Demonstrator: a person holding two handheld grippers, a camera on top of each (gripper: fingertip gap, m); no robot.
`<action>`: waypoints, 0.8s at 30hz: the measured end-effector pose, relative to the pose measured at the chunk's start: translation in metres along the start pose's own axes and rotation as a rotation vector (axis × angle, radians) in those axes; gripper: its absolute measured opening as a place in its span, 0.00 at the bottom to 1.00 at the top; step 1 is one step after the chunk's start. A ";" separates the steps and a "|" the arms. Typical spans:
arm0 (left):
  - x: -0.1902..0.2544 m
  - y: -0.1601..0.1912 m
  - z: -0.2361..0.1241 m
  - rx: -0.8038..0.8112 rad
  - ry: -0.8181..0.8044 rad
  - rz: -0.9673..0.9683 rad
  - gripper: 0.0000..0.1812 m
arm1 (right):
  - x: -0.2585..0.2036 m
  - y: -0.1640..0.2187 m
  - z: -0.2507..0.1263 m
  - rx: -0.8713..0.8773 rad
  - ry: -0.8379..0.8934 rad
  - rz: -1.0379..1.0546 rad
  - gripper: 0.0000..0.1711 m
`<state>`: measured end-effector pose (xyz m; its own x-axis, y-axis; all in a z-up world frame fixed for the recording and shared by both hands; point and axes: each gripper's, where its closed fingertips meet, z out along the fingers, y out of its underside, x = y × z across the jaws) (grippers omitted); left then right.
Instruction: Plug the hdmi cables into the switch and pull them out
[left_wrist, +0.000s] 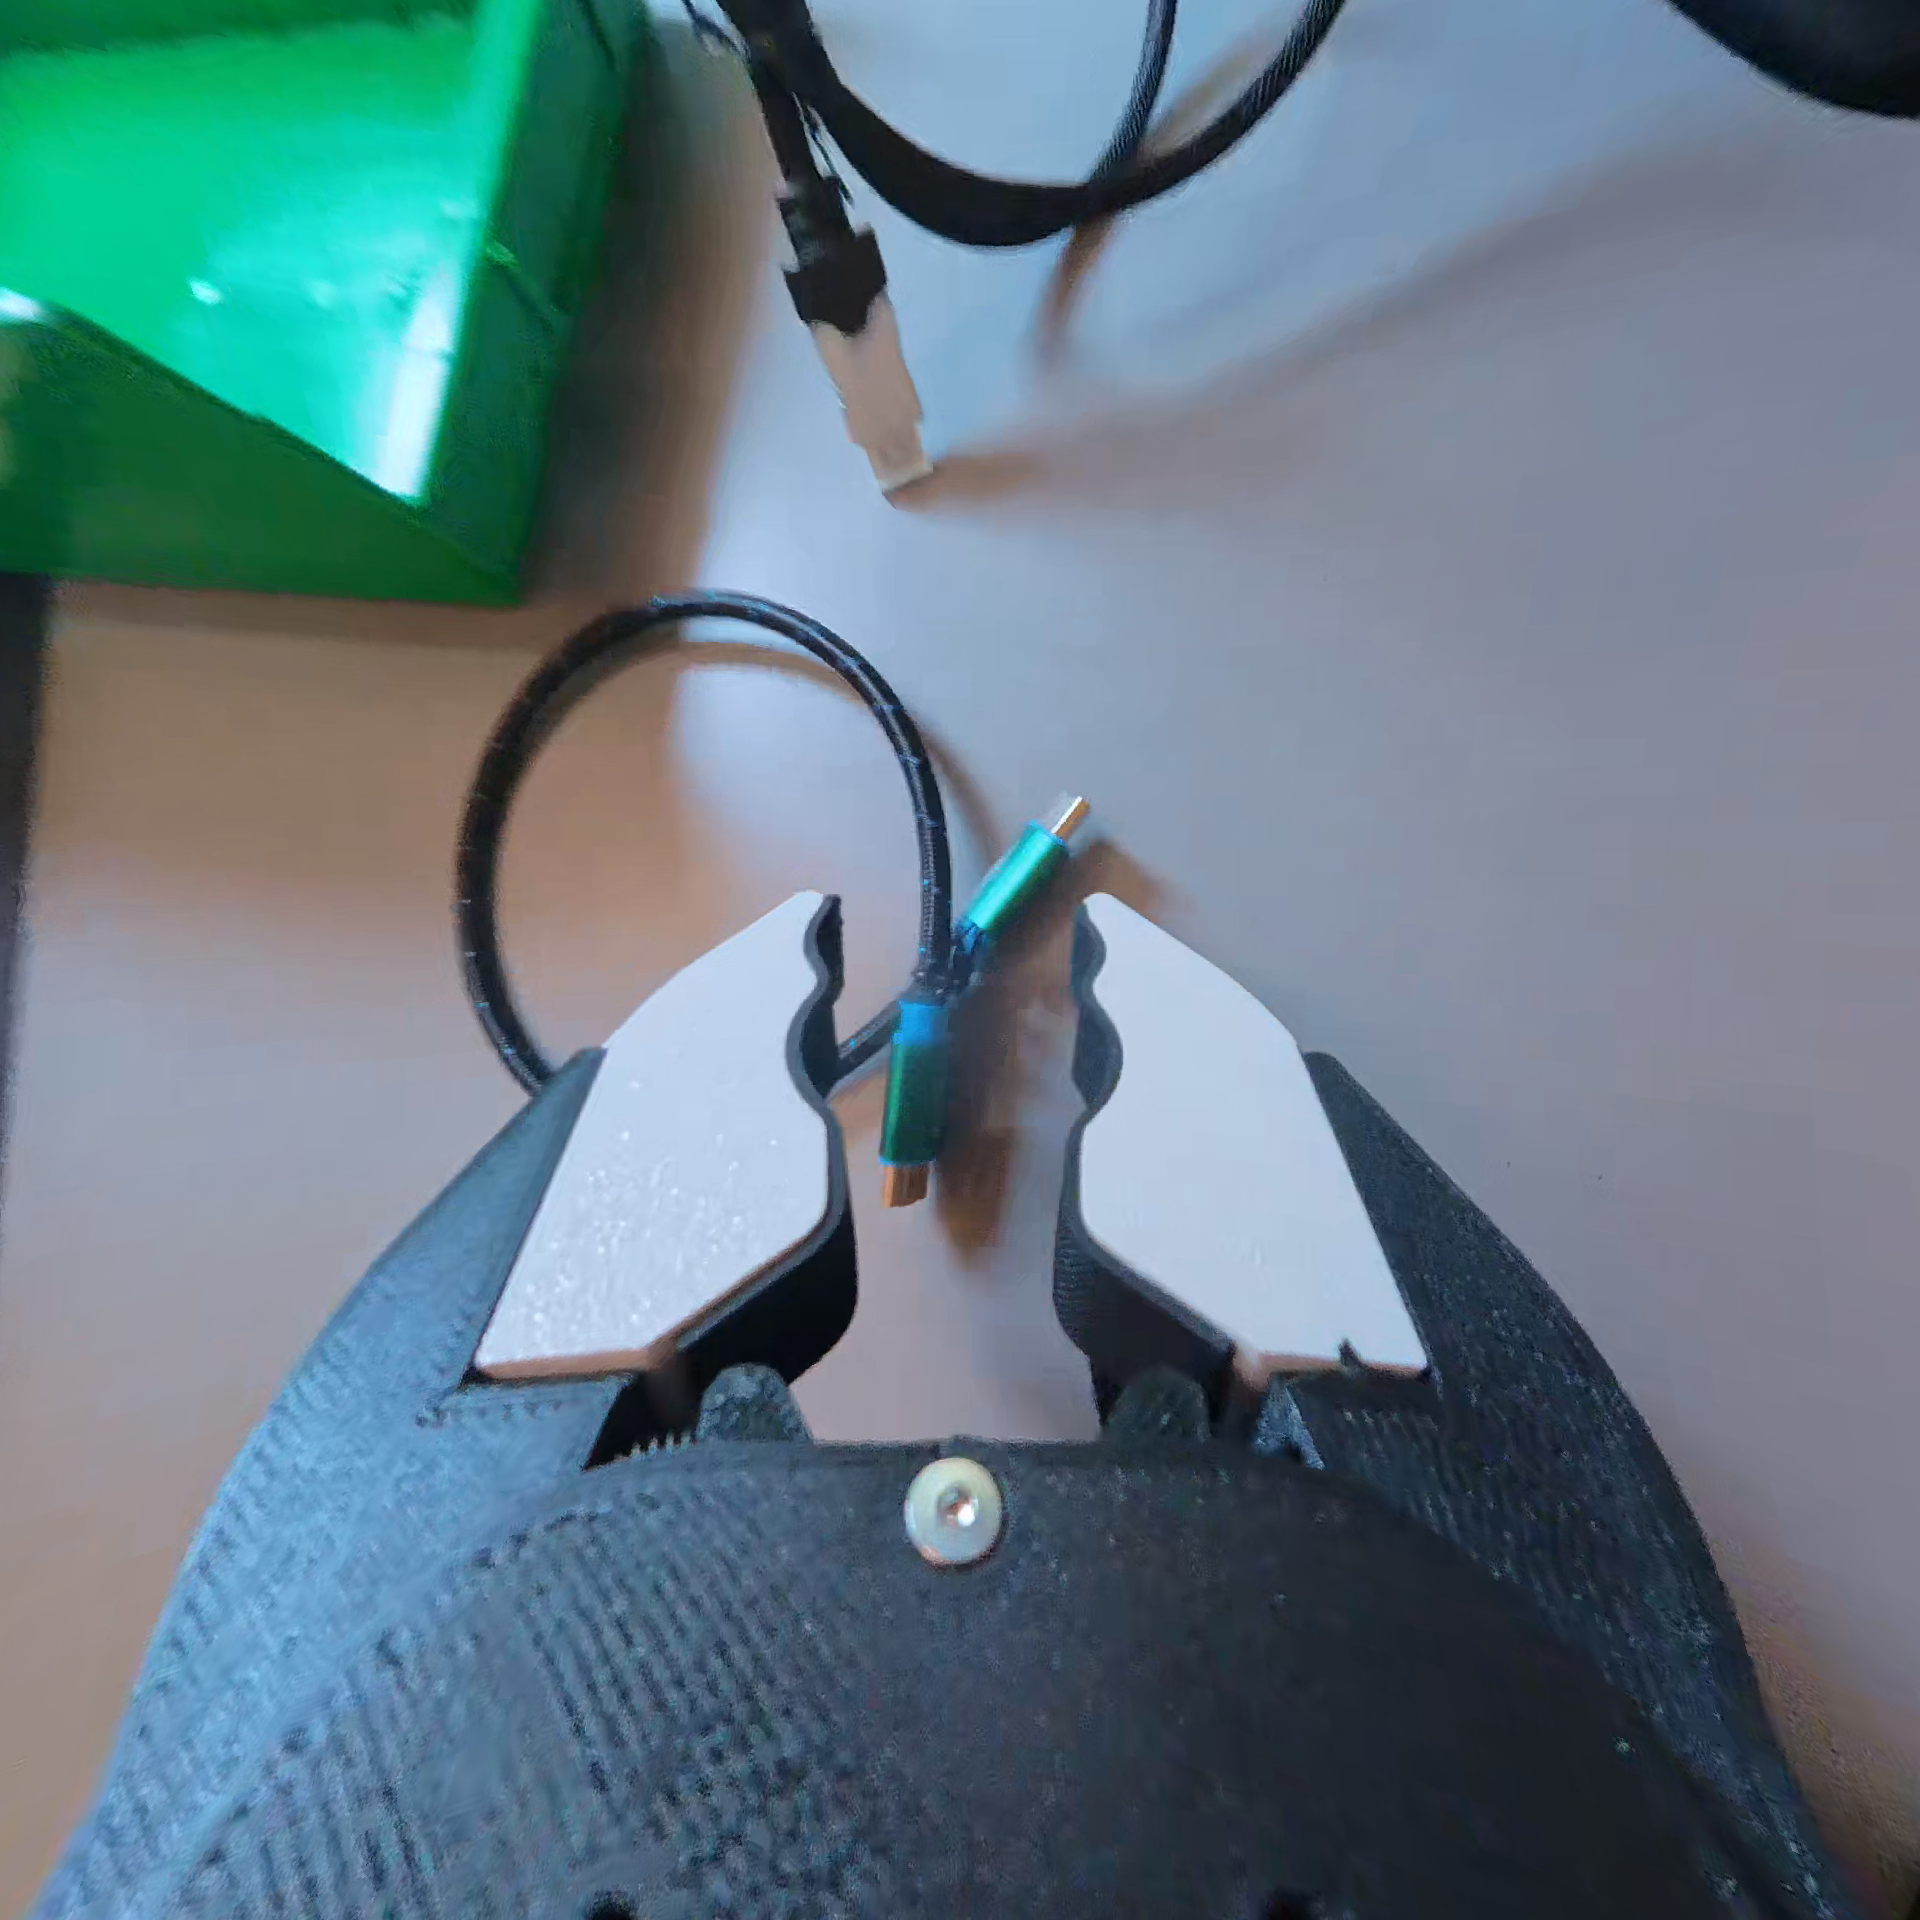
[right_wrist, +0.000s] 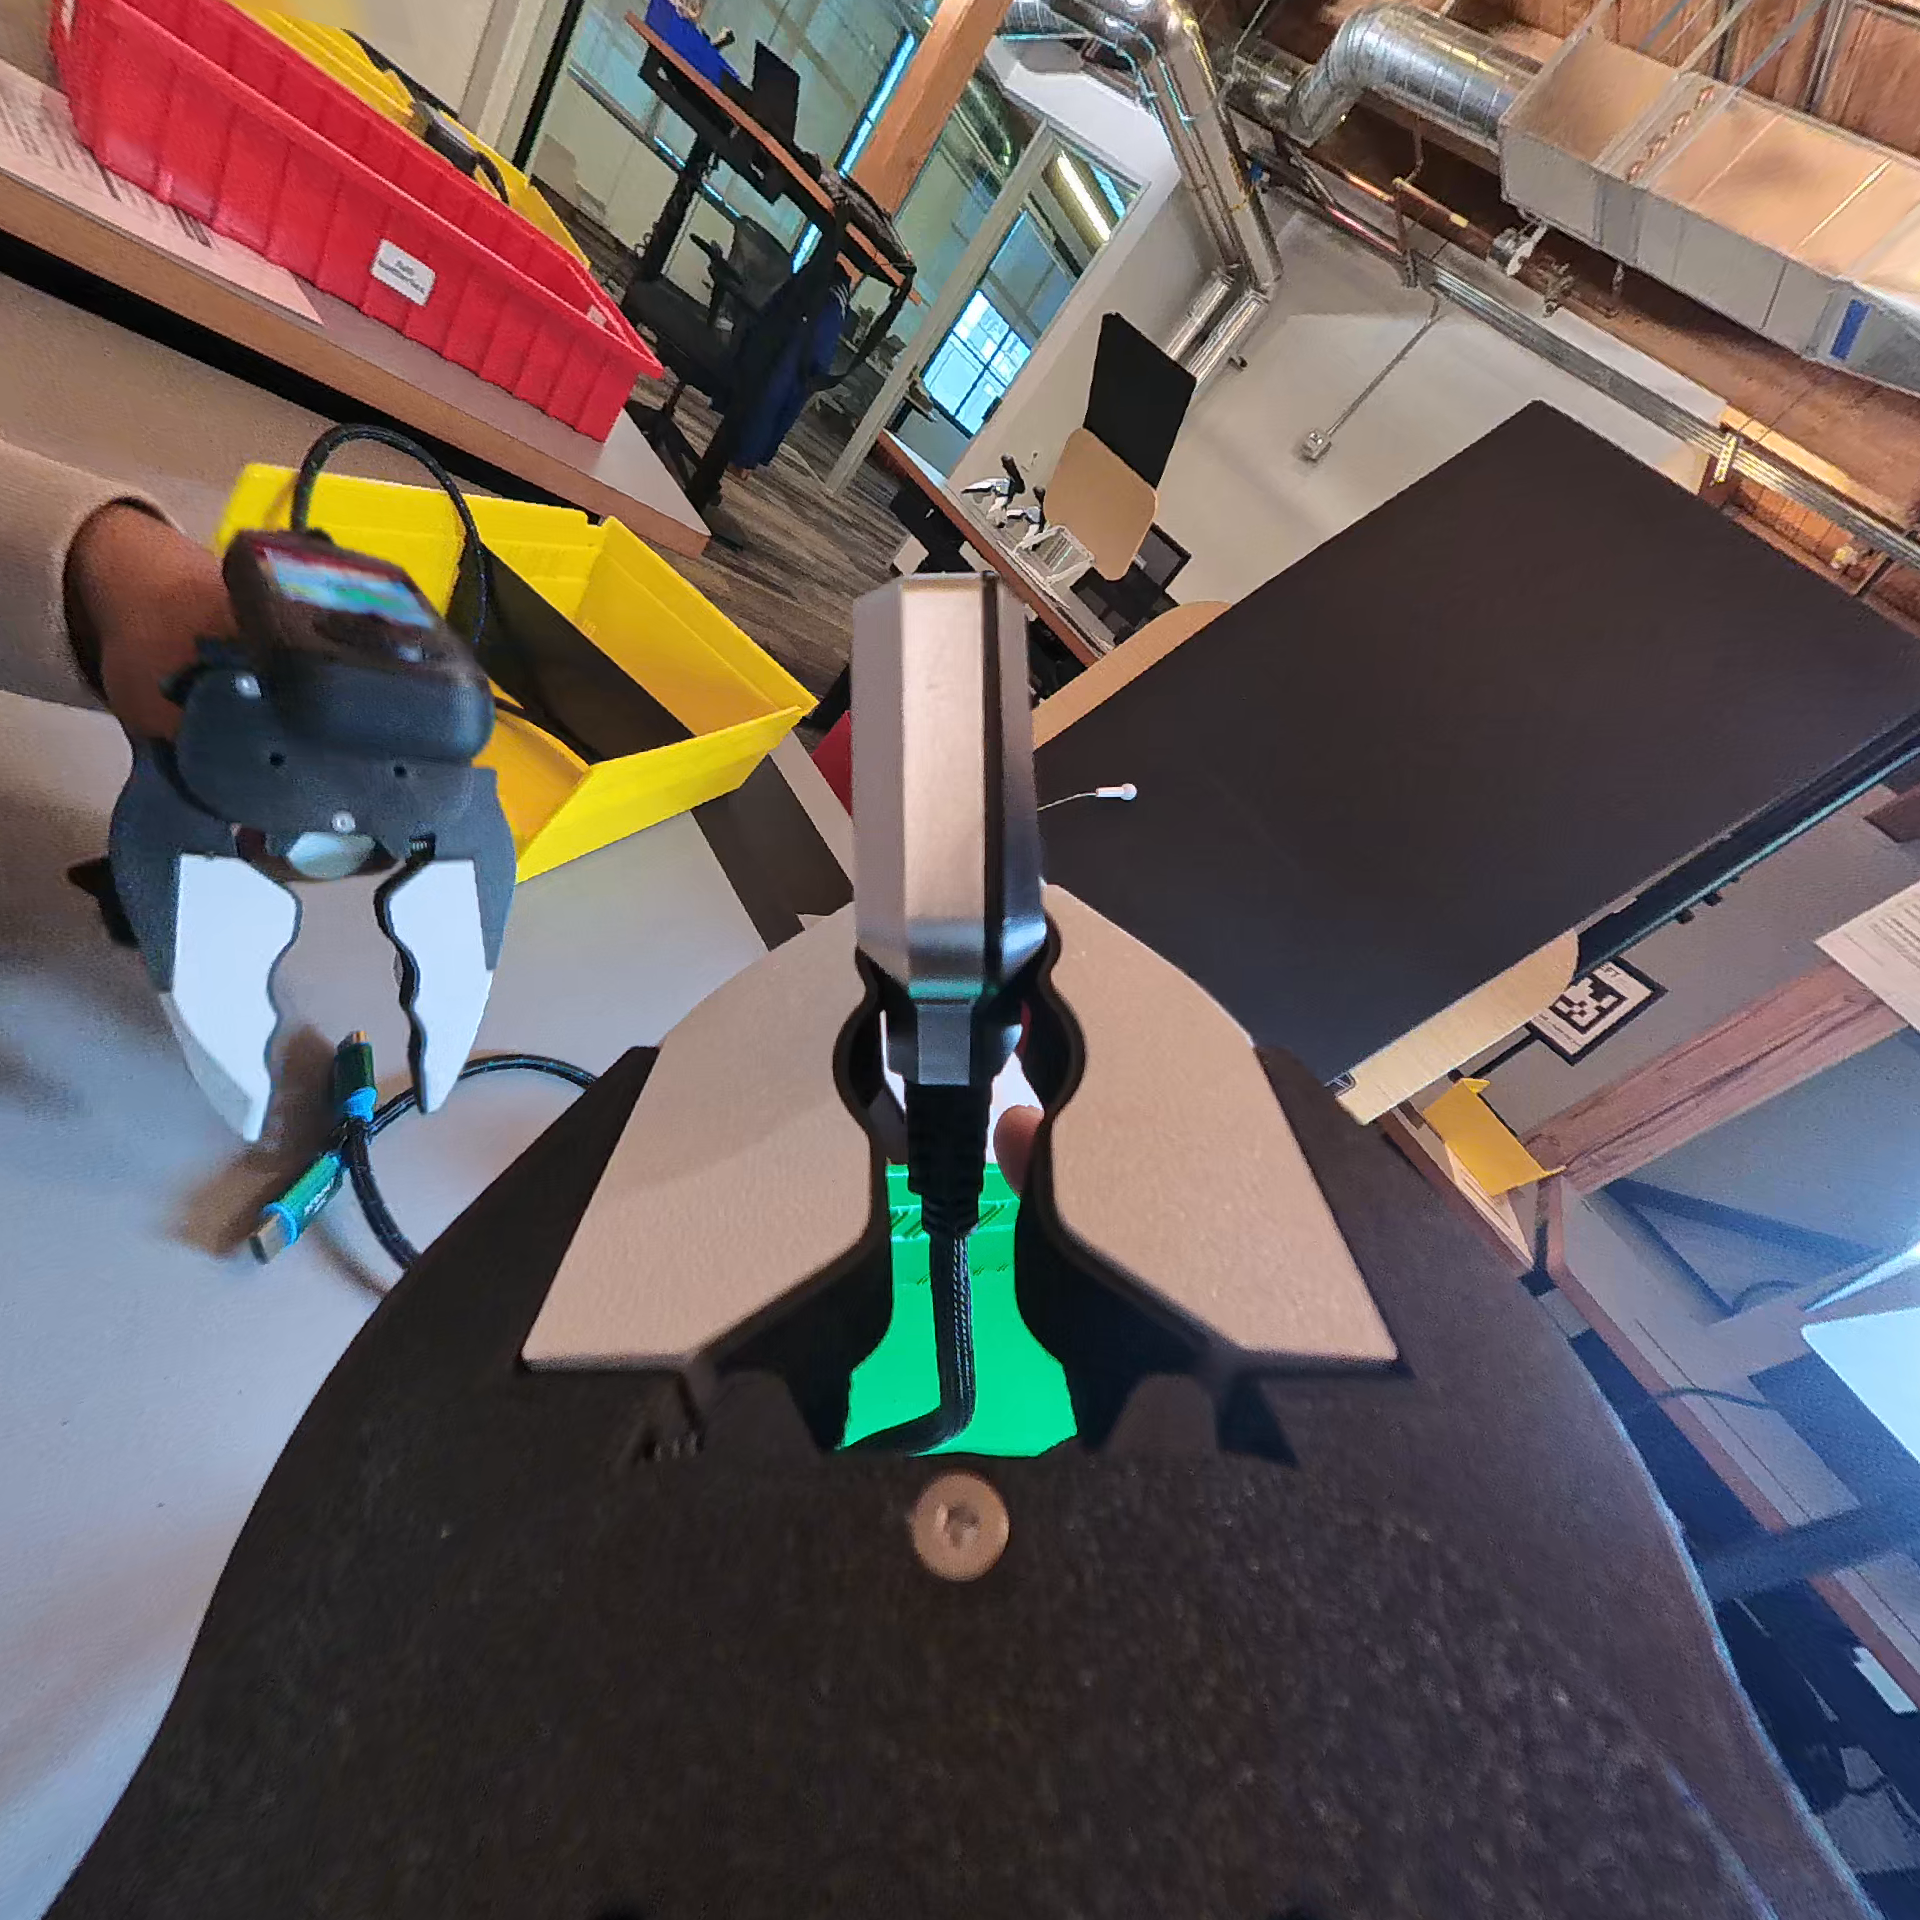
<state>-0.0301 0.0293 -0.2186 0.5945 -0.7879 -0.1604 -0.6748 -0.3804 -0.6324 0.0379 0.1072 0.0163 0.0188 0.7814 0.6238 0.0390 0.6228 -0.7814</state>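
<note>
pale table (left_wrist: 1455, 727) with looped green-ended cable (left_wrist: 717, 727), silver-tipped black cable (left_wrist: 883, 416), green bin (left_wrist: 260, 312)

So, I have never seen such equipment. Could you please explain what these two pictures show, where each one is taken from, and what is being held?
There is no robot here. A person holds a two-finger gripper in each hand, and each gripper carries a camera that looks along its own fingers.

The left wrist view shows the left gripper, open, above a short braided cable with green plugs that lies on the table. A green bin and a black cable with a silver plug are farther off.

The right wrist view shows the right gripper, shut on a grey switch lifted in the air, with its black cord hanging down. The left gripper shows there too, with a yellow bin behind it.
</note>
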 end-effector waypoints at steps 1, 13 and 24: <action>0.001 0.005 0.006 -0.019 0.010 -0.004 0.24 | -0.001 0.000 0.001 0.000 -0.003 0.001 0.13; 0.023 -0.012 0.016 -0.080 0.054 -0.119 0.12 | 0.001 0.003 0.001 -0.012 -0.001 0.000 0.13; 0.022 0.000 0.031 -0.207 -0.055 0.147 0.14 | 0.001 -0.001 -0.001 0.002 -0.004 0.004 0.13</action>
<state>-0.0034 0.0276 -0.2455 0.5025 -0.8167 -0.2836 -0.8274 -0.3592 -0.4317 0.0392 0.1078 0.0178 0.0150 0.7840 0.6206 0.0371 0.6198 -0.7839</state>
